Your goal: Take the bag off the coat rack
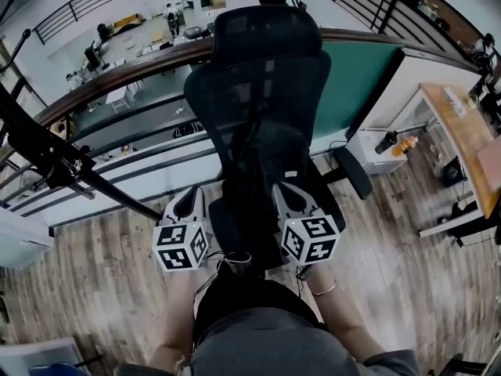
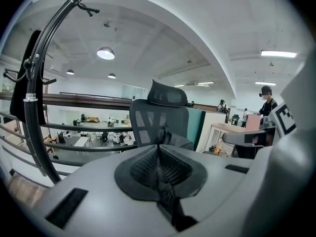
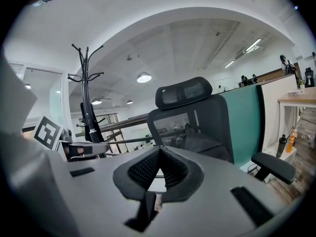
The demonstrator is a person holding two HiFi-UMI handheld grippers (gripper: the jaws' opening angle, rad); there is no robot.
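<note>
Head view: left tongs, right tongs both together, empty, at chair. Dark bag-like item hangs on coat rack, left of chair; removal seemingly not started.

This is an office, on an upper gallery level. A black mesh office chair stands on a wood-plank floor before a railing. Beyond the railing, an open floor of desks and swivel chairs lies lower down. A teal partition stands beside a wooden desk, and a coat rack stands near the rail. Round lamps and strip lights hang in a white ceiling. The small figures far back seem to be people at workstations.
</note>
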